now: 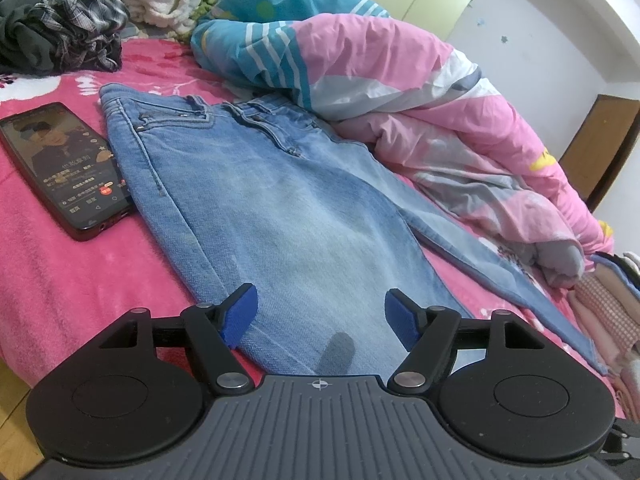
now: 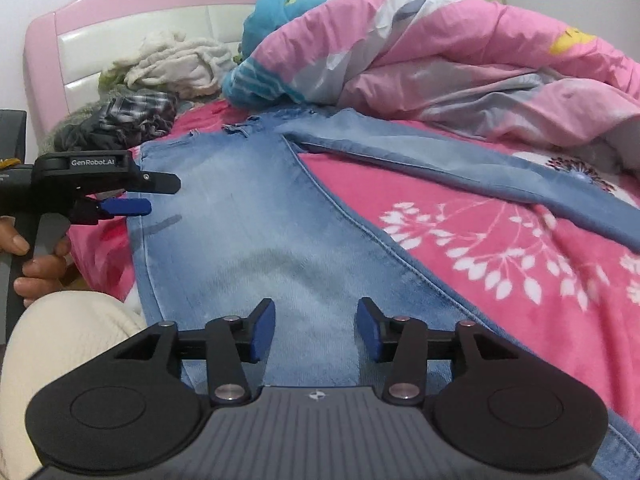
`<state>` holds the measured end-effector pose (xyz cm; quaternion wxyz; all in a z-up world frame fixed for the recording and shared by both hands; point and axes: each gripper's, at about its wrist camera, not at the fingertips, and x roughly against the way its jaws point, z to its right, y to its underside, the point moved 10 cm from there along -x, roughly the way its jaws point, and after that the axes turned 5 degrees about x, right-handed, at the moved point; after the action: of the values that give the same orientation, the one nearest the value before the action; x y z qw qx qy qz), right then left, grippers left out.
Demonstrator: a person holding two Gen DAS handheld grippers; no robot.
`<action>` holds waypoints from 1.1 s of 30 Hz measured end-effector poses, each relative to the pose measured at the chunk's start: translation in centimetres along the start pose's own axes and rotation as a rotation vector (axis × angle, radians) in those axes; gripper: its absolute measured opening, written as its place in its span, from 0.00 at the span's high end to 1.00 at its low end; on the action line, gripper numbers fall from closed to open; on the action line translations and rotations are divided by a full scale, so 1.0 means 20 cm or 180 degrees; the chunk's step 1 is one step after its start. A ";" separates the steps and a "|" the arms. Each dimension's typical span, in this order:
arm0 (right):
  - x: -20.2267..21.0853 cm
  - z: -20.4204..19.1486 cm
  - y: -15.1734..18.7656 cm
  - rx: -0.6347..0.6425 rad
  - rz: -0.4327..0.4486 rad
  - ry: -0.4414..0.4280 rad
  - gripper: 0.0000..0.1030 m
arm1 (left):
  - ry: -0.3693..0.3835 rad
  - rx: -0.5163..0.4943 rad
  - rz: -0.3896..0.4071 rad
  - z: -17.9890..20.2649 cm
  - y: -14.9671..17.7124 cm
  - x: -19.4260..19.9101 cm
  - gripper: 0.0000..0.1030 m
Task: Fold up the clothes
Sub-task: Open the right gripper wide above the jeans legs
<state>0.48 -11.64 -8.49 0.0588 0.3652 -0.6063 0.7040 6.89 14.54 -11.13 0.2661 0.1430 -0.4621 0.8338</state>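
A pair of faded light-blue denim jeans [image 1: 280, 200] lies flat on a hot-pink fleece bedspread printed with white sprigs [image 2: 500, 248]. In the left wrist view the long axis runs from the waistband at the far left toward the camera and to the right; the 2 legs split apart, one broad leg coming toward the grippers, the other narrow one angling off to the right alongside the quilt.

The left gripper [image 1: 320, 316] hovers over the near leg with its blue-padded fingers [image 1: 240, 316] spread wide and nothing between them. The right gripper [image 2: 316, 330] sits over the same leg, jaws parted to a middling gap, holding nothing.

A black smartphone with a lit screen [image 1: 64, 168] lies just beside the waistband, touching the denim's edge. A rumpled pink, grey and teal quilt [image 1: 400, 92] crowds the far side and overlaps the waist. A dark plaid garment heap [image 1: 60, 36] and a cream fluffy towel [image 2: 180, 64] lie near the pink headboard [image 2: 48, 40]. Folded pink clothes [image 1: 608, 320] are stacked at the right edge.
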 end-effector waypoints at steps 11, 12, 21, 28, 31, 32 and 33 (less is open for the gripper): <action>-0.03 0.02 0.02 0.0092 -0.0047 0.0277 0.25 | 0.0001 -0.0013 -0.0001 0.00 0.00 0.00 0.28; -0.03 0.01 0.02 0.0119 -0.0059 0.0288 0.21 | 0.0003 -0.0014 -0.0001 0.00 0.00 0.00 0.28; -0.05 0.07 0.02 0.0034 -0.0102 0.0553 0.02 | 0.0003 -0.0032 -0.0002 0.01 0.00 0.00 0.26; -0.06 0.08 0.04 -0.0096 -0.0075 0.0521 0.00 | -0.0004 -0.0070 -0.0005 0.02 0.01 0.00 0.23; -0.06 0.08 0.04 -0.0091 -0.0073 0.0532 0.00 | -0.0007 -0.0104 -0.0011 0.02 0.01 0.00 0.20; -0.06 0.08 0.04 -0.0096 -0.0078 0.0529 0.00 | -0.0006 -0.0119 -0.0013 0.03 0.01 0.00 0.18; -0.06 0.08 0.04 -0.0101 -0.0083 0.0525 0.00 | -0.0005 -0.0133 -0.0015 0.03 0.01 0.00 0.17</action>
<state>1.69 -12.83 -9.92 0.1235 0.3128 -0.6056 0.7212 6.81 13.90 -10.98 0.2706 0.1391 -0.4794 0.8232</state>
